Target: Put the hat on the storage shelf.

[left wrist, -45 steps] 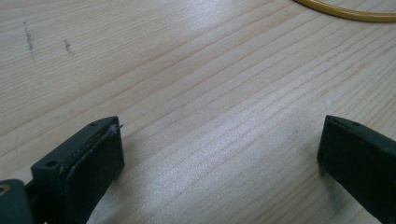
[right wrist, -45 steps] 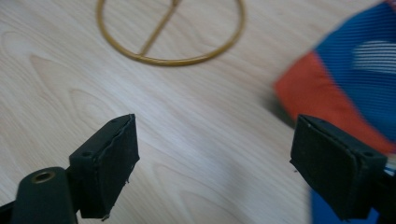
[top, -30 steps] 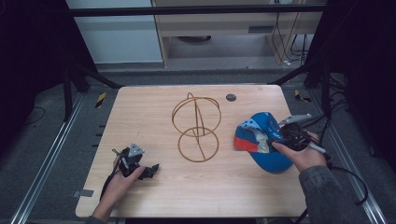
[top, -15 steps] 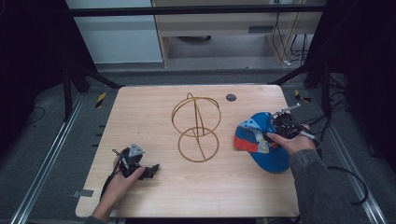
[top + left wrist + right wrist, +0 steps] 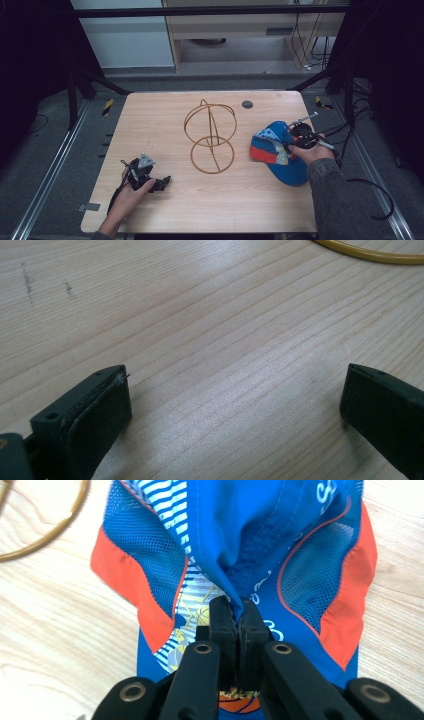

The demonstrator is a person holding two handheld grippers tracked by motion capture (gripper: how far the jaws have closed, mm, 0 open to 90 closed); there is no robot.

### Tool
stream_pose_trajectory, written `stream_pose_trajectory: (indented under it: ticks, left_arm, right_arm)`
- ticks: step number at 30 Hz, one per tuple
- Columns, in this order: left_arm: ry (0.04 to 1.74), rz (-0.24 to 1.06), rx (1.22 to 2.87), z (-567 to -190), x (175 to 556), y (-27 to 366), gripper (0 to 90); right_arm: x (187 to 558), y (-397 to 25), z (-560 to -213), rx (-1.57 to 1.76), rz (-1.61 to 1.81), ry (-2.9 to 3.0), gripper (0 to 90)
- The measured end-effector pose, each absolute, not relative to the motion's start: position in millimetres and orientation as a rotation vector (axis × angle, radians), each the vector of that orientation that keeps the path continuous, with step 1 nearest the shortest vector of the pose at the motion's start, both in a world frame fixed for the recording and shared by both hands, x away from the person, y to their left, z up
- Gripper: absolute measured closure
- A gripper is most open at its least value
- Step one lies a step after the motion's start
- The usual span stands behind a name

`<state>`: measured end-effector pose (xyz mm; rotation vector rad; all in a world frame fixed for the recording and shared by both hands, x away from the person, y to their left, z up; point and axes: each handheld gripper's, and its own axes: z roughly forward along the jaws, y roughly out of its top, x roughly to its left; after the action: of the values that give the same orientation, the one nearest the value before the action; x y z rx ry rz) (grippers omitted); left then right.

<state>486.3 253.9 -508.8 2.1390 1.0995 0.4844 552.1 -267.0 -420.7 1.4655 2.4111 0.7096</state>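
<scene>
Pinching a fold of the blue cap (image 5: 235, 540), the right hand-held gripper (image 5: 239, 611) is clamped tight. Left hand-held gripper (image 5: 235, 405) rests spread on the table (image 5: 210, 330).

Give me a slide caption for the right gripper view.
Right gripper, its black jaws shut on a fold of the blue-and-orange mesh cap lying on the pale wooden table.

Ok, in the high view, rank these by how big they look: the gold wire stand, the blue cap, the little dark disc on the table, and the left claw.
1. Gold wire stand, largest.
2. Blue cap, a bit smaller; part is hidden under the right hand.
3. Left claw, clearly smaller; the hand covers some of it.
4. Dark disc, smallest by far.
</scene>
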Motion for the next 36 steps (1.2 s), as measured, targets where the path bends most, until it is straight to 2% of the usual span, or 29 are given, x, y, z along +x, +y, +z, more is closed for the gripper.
stream_pose_trajectory:
  ticks: [11, 22, 36]
  left_arm:
    - [1.101, 0.486, 2.138, -509, 486, 254, 0.0]
    - [1.105, 0.486, 2.131, -509, 486, 253, 0.0]
    - [1.105, 0.485, 2.131, -509, 485, 253, 0.0]
  right_arm:
    - [542, -266, -380, 1.384, 0.757, 2.424, 89.4]
    - [534, -259, -323, 1.286, 0.839, 2.387, 89.5]
    - [531, -250, -278, 1.204, 0.864, 2.362, 89.6]
